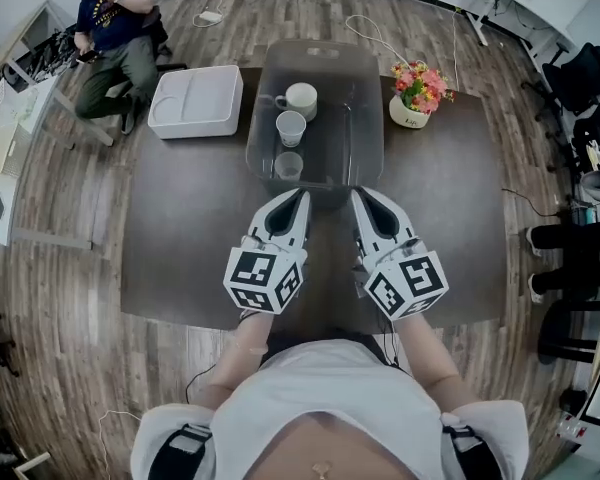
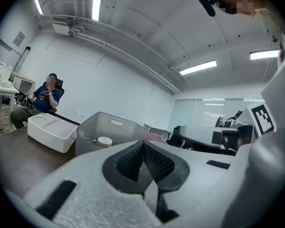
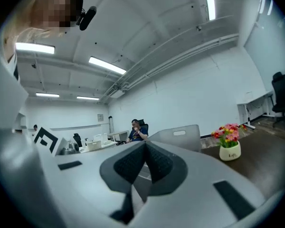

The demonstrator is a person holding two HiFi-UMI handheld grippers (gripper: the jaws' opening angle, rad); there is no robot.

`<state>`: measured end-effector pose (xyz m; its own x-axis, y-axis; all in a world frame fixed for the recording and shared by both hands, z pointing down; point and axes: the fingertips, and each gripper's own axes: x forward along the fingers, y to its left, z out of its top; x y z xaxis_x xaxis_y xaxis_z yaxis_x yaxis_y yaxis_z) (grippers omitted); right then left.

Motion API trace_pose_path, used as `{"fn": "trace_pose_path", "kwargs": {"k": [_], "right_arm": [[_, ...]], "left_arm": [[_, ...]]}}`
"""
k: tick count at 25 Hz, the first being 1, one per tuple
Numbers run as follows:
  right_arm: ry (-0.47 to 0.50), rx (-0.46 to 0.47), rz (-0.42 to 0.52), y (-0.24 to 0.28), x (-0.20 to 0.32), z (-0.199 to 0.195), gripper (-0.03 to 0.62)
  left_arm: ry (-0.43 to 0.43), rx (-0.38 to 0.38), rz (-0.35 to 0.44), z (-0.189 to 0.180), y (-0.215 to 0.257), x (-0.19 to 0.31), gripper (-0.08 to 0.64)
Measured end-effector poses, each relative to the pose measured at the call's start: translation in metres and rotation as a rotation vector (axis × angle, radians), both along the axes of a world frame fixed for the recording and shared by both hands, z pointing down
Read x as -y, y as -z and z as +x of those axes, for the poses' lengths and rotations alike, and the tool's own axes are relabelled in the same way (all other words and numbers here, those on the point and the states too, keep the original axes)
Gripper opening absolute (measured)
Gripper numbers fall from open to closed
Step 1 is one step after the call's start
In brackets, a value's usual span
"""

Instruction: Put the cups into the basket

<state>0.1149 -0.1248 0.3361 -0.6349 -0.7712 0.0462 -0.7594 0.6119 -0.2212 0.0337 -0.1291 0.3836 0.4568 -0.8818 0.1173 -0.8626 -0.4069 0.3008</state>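
A translucent grey basket stands at the far middle of the dark table. Inside it, along the left side, are a white mug, a white cup and a clear glass. My left gripper and right gripper sit side by side just short of the basket's near wall, both pointing at it. Each is shut with nothing between its pads. In the left gripper view the basket and the mug show past the closed jaws. In the right gripper view only the basket's far wall shows.
A white lidded box lies left of the basket. A small pot of flowers stands to its right. A person sits on a chair beyond the table's far left corner. Desks and office chairs line the room's edges.
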Motion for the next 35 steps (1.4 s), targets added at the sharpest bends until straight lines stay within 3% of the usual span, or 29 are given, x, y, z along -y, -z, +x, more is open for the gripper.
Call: {"fn": "trace_pose_path", "kwargs": {"k": [9, 35], "right_arm": [[-0.215, -0.054, -0.065, -0.054, -0.015, 0.045, 0.012], [-0.233, -0.124, -0.018, -0.056, -0.016, 0.065, 0.011]], "left_arm": [[0.019, 0.029, 0.001, 0.015, -0.014, -0.015, 0.008], [0.027, 0.058, -0.039, 0.023, -0.030, -0.023, 0.008]]}}
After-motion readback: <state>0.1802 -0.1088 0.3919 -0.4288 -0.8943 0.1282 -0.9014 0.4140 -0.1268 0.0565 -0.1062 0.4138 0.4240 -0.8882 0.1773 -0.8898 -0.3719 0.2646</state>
